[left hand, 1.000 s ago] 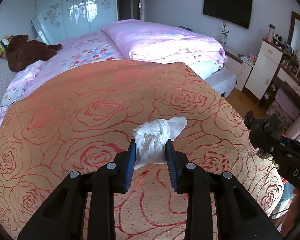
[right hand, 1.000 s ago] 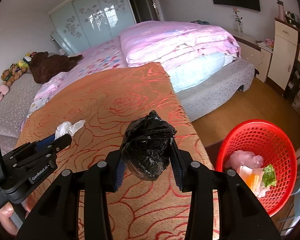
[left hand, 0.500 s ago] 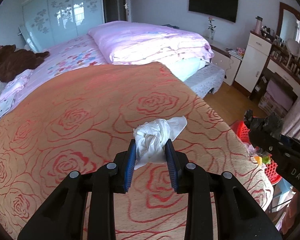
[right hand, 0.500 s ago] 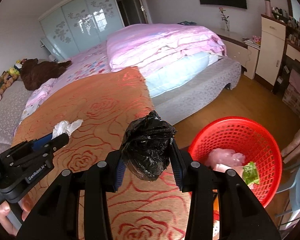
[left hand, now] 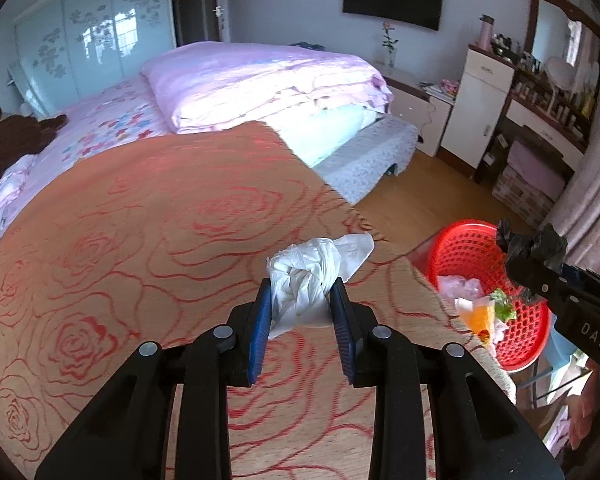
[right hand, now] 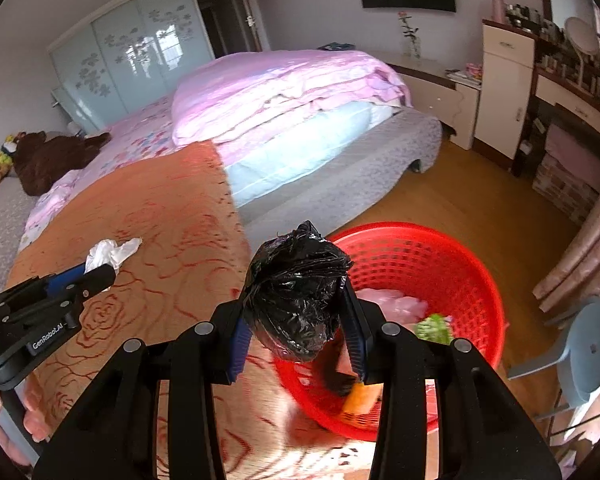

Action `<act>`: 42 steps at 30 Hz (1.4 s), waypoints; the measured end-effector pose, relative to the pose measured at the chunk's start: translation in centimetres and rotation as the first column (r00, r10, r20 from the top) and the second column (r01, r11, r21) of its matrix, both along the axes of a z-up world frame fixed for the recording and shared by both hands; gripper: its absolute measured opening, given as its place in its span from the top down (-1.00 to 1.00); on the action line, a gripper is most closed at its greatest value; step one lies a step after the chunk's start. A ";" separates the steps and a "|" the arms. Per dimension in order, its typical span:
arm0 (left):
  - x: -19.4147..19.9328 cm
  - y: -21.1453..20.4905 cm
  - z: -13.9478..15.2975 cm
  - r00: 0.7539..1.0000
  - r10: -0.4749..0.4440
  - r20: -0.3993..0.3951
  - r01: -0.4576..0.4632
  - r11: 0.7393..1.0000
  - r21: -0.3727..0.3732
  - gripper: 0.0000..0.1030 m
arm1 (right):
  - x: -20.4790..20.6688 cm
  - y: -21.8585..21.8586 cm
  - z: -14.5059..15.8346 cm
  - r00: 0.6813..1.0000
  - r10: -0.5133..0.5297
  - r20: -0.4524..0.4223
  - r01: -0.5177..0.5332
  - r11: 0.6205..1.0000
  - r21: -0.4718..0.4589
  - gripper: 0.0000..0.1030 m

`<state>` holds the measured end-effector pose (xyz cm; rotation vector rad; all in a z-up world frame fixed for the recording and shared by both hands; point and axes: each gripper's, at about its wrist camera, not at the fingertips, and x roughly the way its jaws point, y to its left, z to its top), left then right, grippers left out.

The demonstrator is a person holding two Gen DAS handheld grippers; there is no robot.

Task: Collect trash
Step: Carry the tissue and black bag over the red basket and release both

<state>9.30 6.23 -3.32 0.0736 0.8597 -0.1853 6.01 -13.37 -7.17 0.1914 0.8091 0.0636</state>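
Note:
My left gripper (left hand: 303, 298) is shut on a crumpled white plastic bag (left hand: 312, 276), held above the orange rose-patterned blanket (left hand: 140, 240). In the right wrist view my right gripper (right hand: 298, 320) is shut on a balled black plastic bag (right hand: 300, 288), which hangs over the near rim of the red mesh basket (right hand: 440, 264). The basket holds pink, green and orange scraps. In the left wrist view the basket (left hand: 460, 248) sits at the right, with the right gripper and its black bag (left hand: 532, 244) above it. The right wrist view shows the left gripper with the white bag (right hand: 112, 252) at the left.
The basket stands on a wooden floor (right hand: 480, 208) off the bed's corner. A folded pink quilt (left hand: 260, 80) lies further up the bed. A blue stool (right hand: 580, 344) is right of the basket, with a curtain (right hand: 592, 248) and a dresser (right hand: 500, 80) beyond. A brown plush toy (right hand: 48, 152) lies far left.
Both grippers have swung right across the bed toward the basket, each still holding its bag. The basket has come into the left wrist view and lies under the black bag in the right wrist view.

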 end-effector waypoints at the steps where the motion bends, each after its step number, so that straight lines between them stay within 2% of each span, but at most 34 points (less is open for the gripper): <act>1: 0.1 -0.5 -0.1 1.000 -0.013 -0.005 0.013 1.000 -0.001 0.46 | 0.0 -0.4 0.0 1.000 -0.006 0.000 0.006 1.000 -0.001 0.25; 12: 0.8 -5.0 -0.6 0.994 -0.100 -0.037 0.099 0.995 -0.031 0.46 | -0.7 -4.2 0.2 0.998 -0.058 0.004 0.058 0.998 -0.039 0.25; 21: 1.9 -9.4 -1.4 0.981 -0.174 -0.084 0.170 0.984 -0.053 0.46 | -1.4 -7.8 -1.1 0.991 -0.135 -0.019 0.135 0.991 0.010 0.24; 26: 2.2 -12.1 -2.3 0.968 -0.227 -0.111 0.222 0.974 -0.056 0.45 | -1.4 -9.6 -2.1 0.983 -0.177 -0.045 0.178 0.984 0.030 0.24; 31: 2.4 -14.4 -3.6 0.943 -0.292 -0.159 0.283 0.956 -0.082 0.45 | -0.8 -10.9 -3.6 0.978 -0.191 -0.086 0.195 0.980 0.044 0.23; 36: 2.7 -15.9 -4.6 0.929 -0.324 -0.182 0.312 0.946 -0.088 0.44 | -0.4 -11.9 -4.8 0.972 -0.203 -0.119 0.211 0.976 0.053 0.23; 39: 2.9 -16.6 -4.8 0.924 -0.338 -0.180 0.328 0.941 -0.083 0.33 | -0.3 -12.3 -5.3 0.970 -0.210 -0.124 0.218 0.974 0.058 0.23; 42: 2.8 -16.9 -4.6 0.926 -0.338 -0.168 0.328 0.941 -0.083 0.01 | 0.1 -12.6 -5.7 0.969 -0.213 -0.127 0.222 0.973 0.068 0.22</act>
